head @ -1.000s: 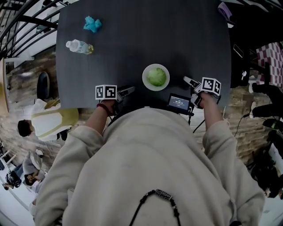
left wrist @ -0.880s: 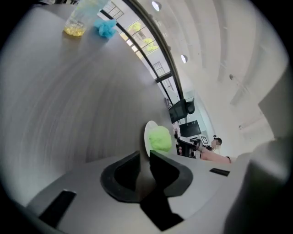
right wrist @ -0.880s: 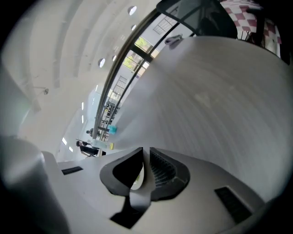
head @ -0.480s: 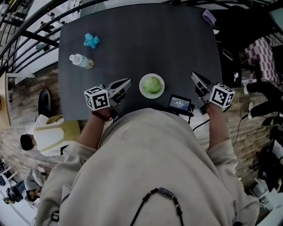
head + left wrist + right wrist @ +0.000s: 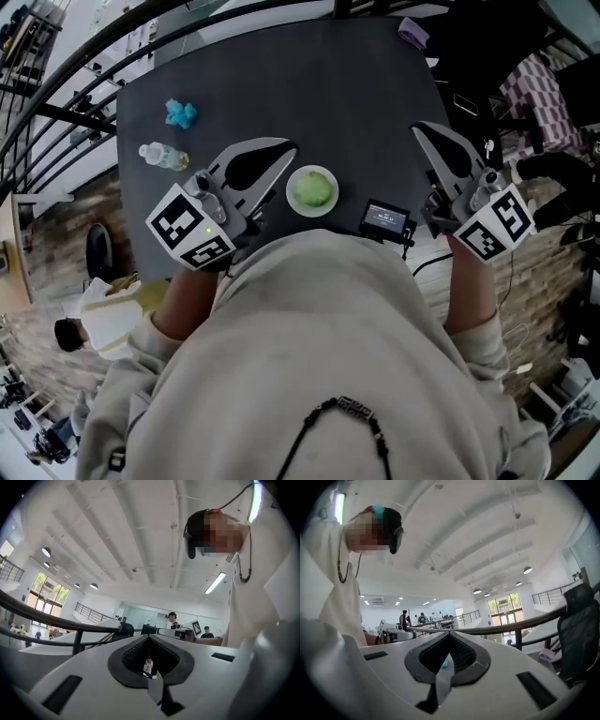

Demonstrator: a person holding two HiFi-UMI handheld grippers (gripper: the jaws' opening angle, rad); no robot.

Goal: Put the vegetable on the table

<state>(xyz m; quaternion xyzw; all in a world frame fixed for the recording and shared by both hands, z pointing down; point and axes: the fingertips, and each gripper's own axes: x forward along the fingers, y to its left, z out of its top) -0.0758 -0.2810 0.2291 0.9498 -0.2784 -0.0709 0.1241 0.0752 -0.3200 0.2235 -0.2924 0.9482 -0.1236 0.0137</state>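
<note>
Between your 2 grippers, close to the near edge of the dark table point(image 5: 328, 94), sits 1 white bowl point(image 5: 292, 192) with 1 green vegetable point(image 5: 313, 189) inside it. So the vegetable is in the bowl, not on the bare tabletop.

Your left gripper point(image 5: 284, 150) is held over the table just left of the bowl. Its tongs are pressed together at the tips with nothing pinched, and only a diamond-shaped gap shows behind them. Your right gripper point(image 5: 422, 133) is over the table's right edge, apart from the bowl, and its tongs are likewise tip to tip and empty.

1 small black device point(image 5: 384, 217) with a lit screen lies at the near edge, between the bowl and the right gripper.

Over by the left edge you've got 1 clear bottle point(image 5: 163, 157), and farther back 1 crumpled teal thing point(image 5: 180, 113), the 2 apart from each other. 1 purple item point(image 5: 412, 33) sits at the far right corner.

The middle and far stretch of the table is bare, so there's wide room beyond the bowl. Dark railings point(image 5: 56, 103) run past the left edge, and there's clutter past the right edge.
</note>
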